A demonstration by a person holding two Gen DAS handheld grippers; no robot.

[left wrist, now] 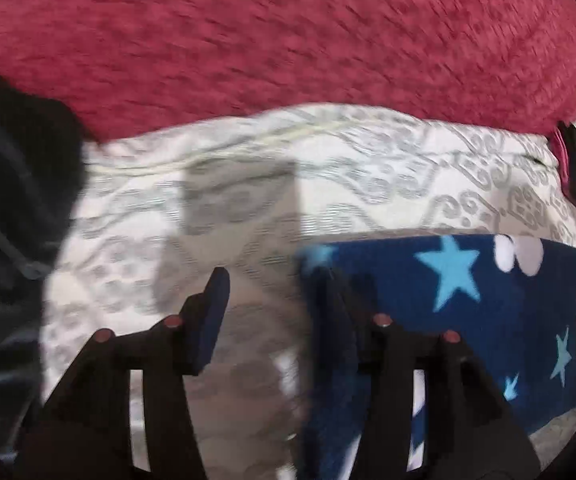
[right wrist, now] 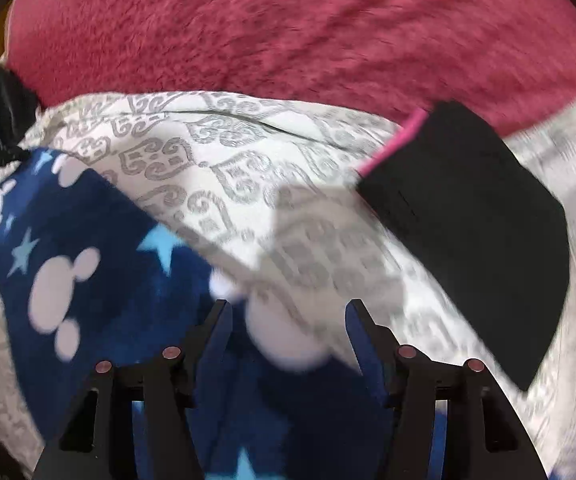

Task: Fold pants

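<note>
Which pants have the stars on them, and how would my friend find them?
Look for the big fuzzy red blanket at the back, then the white bedcover with grey swirls in front of it. The star pants lie on that cover at the near left. They are dark blue with light blue stars and white mouse-head shapes, unlike the plain black folded cloth with a pink edge to the right.

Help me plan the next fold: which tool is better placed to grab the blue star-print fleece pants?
Right, probably. The right tool stands open directly over the blue star-print fleece pants, while the left tool straddles their edge, mostly over the white grey-patterned bedcover.
</note>
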